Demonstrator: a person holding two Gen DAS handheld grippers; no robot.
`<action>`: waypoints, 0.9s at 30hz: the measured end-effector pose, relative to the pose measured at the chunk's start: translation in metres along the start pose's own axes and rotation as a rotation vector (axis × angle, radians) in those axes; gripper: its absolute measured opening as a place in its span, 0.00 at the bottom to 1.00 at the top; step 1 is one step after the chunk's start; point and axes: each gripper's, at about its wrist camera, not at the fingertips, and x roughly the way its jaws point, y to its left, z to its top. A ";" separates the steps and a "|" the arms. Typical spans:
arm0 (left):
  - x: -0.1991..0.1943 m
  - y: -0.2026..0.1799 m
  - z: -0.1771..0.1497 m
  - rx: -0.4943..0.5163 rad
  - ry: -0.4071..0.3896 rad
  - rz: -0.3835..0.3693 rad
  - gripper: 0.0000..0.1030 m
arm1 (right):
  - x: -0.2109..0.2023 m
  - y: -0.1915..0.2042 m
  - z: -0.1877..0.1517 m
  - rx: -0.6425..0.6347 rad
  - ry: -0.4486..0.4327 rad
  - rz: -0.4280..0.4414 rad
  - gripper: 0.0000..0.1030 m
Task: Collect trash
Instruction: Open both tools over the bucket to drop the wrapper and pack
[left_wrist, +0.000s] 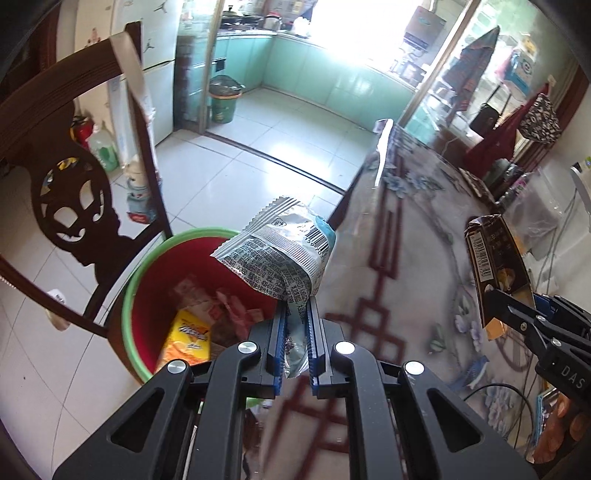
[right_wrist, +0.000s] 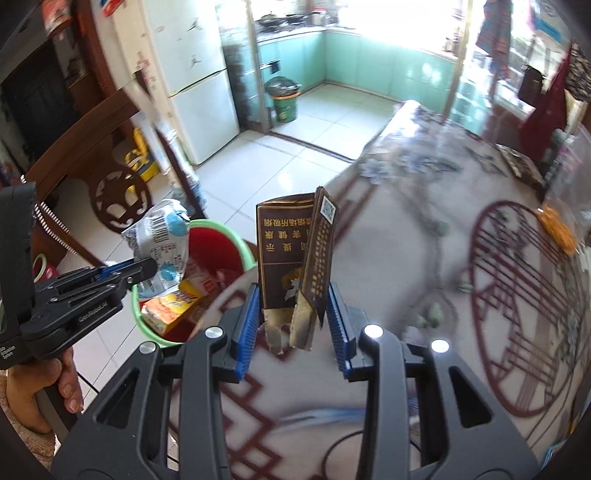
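Note:
My left gripper (left_wrist: 298, 314) is shut on a silver snack wrapper (left_wrist: 277, 247) with a barcode and holds it over the edge of a red bin with a green rim (left_wrist: 147, 266). The bin holds a yellow packet (left_wrist: 188, 339) and other trash. My right gripper (right_wrist: 293, 295) is shut on a torn brown cigarette carton (right_wrist: 291, 254) and holds it above the table, to the right of the bin (right_wrist: 218, 243). The left gripper (right_wrist: 147, 264) with the wrapper (right_wrist: 159, 236) also shows in the right wrist view. The right gripper (left_wrist: 496, 295) with the carton (left_wrist: 495, 262) shows in the left wrist view.
The table (left_wrist: 406, 258) has a glossy flowered cover with red line patterns. A dark carved wooden chair (left_wrist: 74, 206) stands left of the bin. A green bin (left_wrist: 223, 99) stands in the far kitchen doorway beside a white fridge (right_wrist: 199, 81). An orange item (right_wrist: 557, 227) lies at the table's right.

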 end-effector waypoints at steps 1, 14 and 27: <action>0.002 0.006 0.000 -0.007 0.002 0.010 0.08 | 0.004 0.005 0.002 -0.009 0.007 0.013 0.34; 0.028 0.061 0.009 -0.073 0.053 0.116 0.08 | 0.063 0.059 0.029 -0.082 0.104 0.177 0.34; 0.023 0.080 0.018 -0.138 0.010 0.164 0.59 | 0.069 0.083 0.038 -0.114 0.113 0.241 0.44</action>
